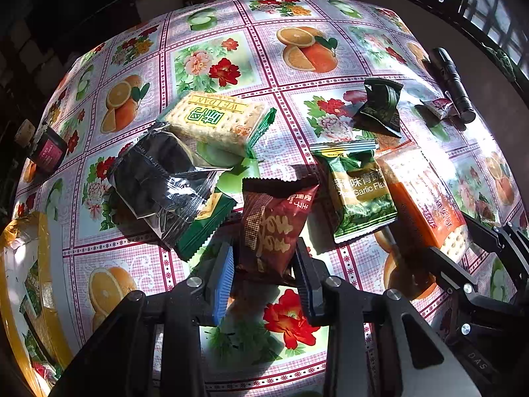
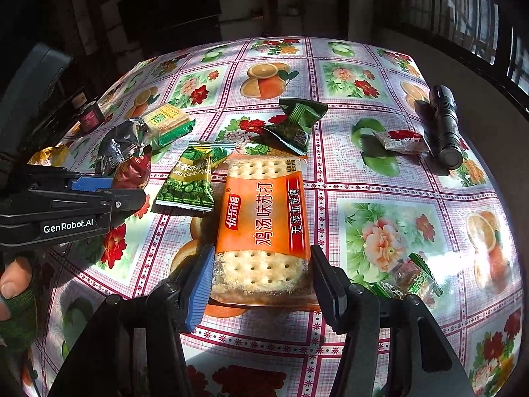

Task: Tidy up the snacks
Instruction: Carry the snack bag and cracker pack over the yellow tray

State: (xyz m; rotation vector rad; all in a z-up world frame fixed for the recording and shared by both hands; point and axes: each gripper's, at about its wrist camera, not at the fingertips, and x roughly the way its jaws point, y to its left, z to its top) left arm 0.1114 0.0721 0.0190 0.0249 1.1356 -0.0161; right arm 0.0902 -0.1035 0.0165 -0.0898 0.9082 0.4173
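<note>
On the floral table [image 2: 380, 178], the right tool [image 2: 261, 284] clasps the near end of an orange cracker pack [image 2: 264, 228], long axis pointing straight away, while the left tool [image 1: 264, 264] pinches a maroon snack packet [image 1: 274, 225].

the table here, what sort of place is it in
Probably a home dining or living room: a fruit-and-flower oilcloth covers the table, a barred window sits beside it, and a flashlight lies among the snacks.
</note>
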